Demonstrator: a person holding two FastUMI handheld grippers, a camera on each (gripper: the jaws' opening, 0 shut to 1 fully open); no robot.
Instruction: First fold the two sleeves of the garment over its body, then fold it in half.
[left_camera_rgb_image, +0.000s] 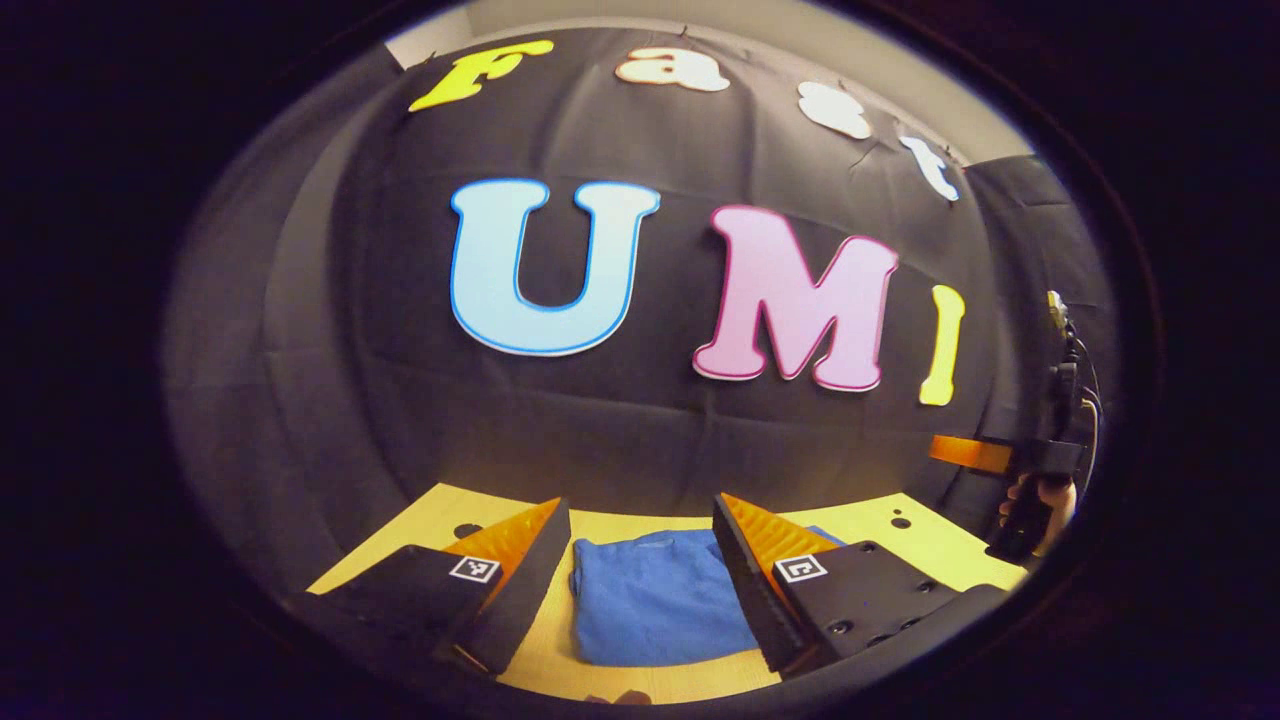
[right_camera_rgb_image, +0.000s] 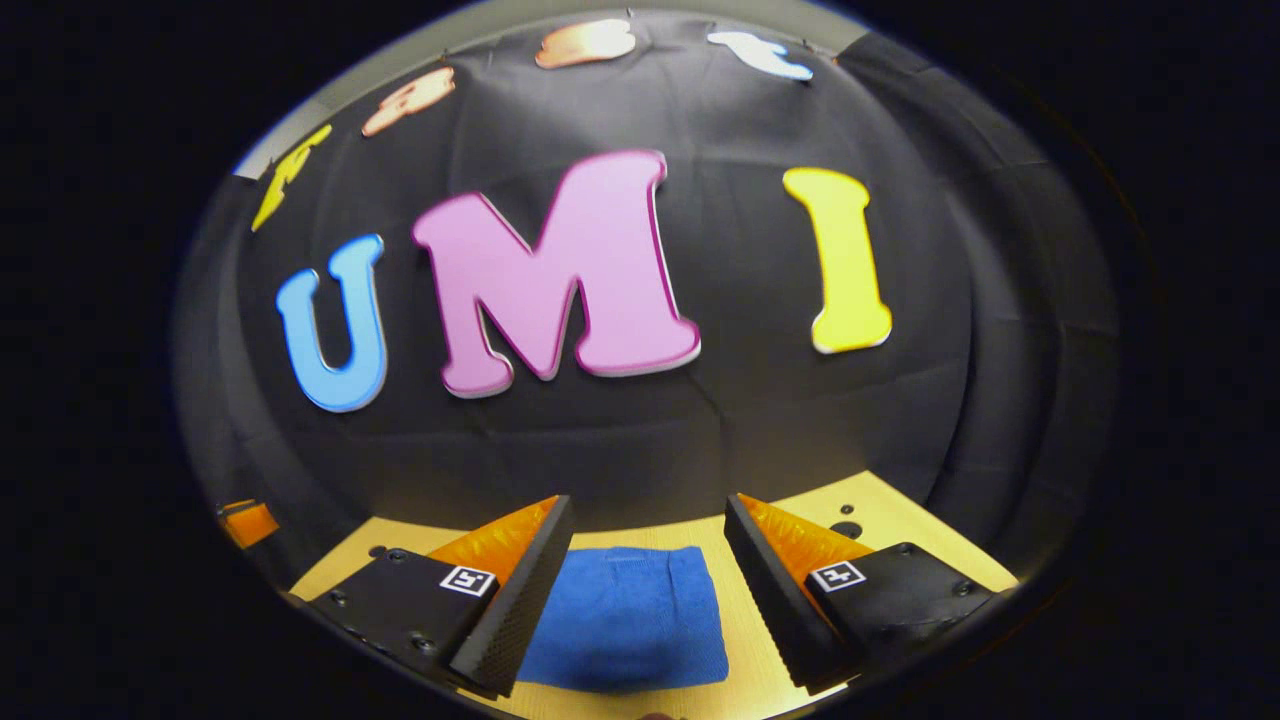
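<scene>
Blue garment (left_camera_rgb_image: 655, 600) lying folded into a compact rectangle at bottom centre on the yellow counter (left_camera_rgb_image: 900, 545); apparently finished. Left tongs (left_camera_rgb_image: 640, 560) and right tongs (right_camera_rgb_image: 645, 565) released, raised above.

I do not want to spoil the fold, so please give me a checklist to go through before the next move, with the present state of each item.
1. Sleeves folded over the body: ok, the blue garment lies as a compact rectangle, no sleeve sticking out.
2. Folded in half: cannot tell for sure, though it looks compact.
3. Left gripper free of cloth: ok, open, nothing between its fingers.
4. Right gripper free of cloth: ok, open.
5. Garment flat on the table: ok.
</scene>
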